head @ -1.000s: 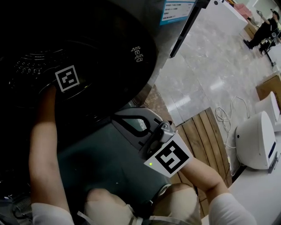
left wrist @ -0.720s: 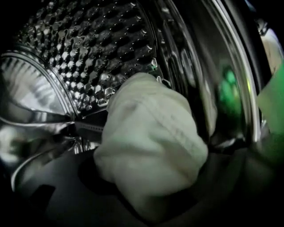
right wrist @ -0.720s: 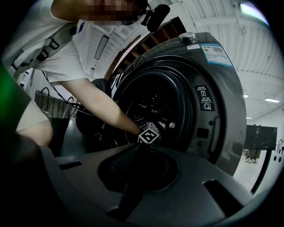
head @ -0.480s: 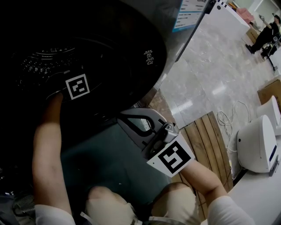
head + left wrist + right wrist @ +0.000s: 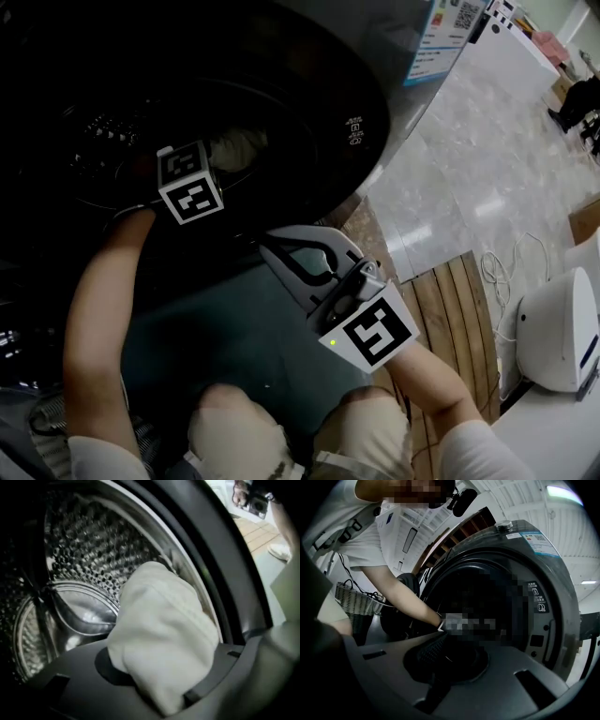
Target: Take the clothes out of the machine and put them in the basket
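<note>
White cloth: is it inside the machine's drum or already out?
Inside: the left gripper's jaws hold the white cloth at the drum's mouth, perforated wall behind.

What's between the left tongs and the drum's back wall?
A cream cloth, on which the left tongs have just been closing; the left gripper view shows it.

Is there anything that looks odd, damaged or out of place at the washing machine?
Nothing stands out. The left hand-held gripper, whose jaws have just been closing, grips a white garment inside the drum, as the task needs.
</note>
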The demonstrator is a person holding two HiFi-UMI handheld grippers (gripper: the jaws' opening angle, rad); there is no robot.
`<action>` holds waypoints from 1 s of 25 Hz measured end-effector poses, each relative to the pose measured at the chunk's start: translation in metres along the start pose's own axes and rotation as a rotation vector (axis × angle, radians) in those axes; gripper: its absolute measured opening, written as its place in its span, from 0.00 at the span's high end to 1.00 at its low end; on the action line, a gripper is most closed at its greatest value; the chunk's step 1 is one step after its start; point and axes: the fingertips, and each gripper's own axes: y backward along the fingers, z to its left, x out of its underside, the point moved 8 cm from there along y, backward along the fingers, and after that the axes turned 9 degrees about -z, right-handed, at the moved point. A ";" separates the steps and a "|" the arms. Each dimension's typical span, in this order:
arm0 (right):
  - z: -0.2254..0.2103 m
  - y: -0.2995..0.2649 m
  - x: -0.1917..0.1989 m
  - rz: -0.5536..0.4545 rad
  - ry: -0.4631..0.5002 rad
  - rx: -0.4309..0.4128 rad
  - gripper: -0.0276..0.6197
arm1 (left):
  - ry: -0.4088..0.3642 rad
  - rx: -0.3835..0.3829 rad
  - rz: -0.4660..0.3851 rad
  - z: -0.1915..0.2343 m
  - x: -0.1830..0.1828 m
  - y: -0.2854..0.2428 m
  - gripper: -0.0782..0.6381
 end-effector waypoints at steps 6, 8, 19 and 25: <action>-0.005 -0.017 -0.054 0.067 -0.047 -0.015 0.93 | 0.022 -0.093 -0.048 0.017 -0.015 0.053 0.58; -0.004 -0.020 -0.068 0.104 -0.050 -0.020 0.93 | 0.056 -0.100 -0.079 0.013 -0.018 0.069 0.58; 0.003 -0.021 -0.159 0.278 -0.086 -0.116 0.93 | 0.235 -0.014 -0.207 -0.032 -0.051 0.170 0.58; 0.014 -0.023 -0.208 0.371 -0.132 -0.232 0.93 | 0.339 0.020 -0.250 -0.052 -0.068 0.246 0.58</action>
